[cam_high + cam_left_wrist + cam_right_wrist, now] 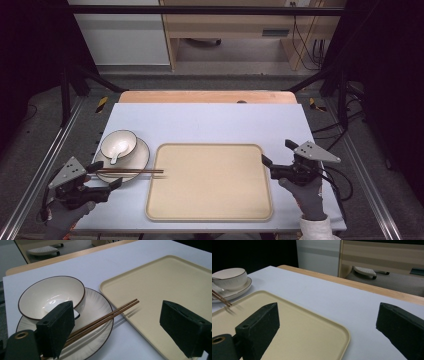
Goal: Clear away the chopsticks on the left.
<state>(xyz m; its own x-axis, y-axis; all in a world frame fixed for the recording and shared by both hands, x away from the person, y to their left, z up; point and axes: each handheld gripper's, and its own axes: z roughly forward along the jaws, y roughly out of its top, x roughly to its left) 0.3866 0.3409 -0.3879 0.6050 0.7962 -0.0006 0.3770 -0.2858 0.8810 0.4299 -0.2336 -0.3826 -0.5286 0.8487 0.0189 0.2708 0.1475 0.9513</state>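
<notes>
A pair of brown chopsticks (131,171) lies across the rim of a white plate (141,156) at the left of the bench (210,122), tips reaching over the edge of a beige tray (210,210), beside a dark-rimmed bowl (125,138) holding a spoon (118,149). The left tongs (106,173) and right tongs (275,156) both stand wide open, gripping nothing. The sticks look light, stiff and slick, likely best pinched together mid-length; the crockery appears breakable.
</notes>
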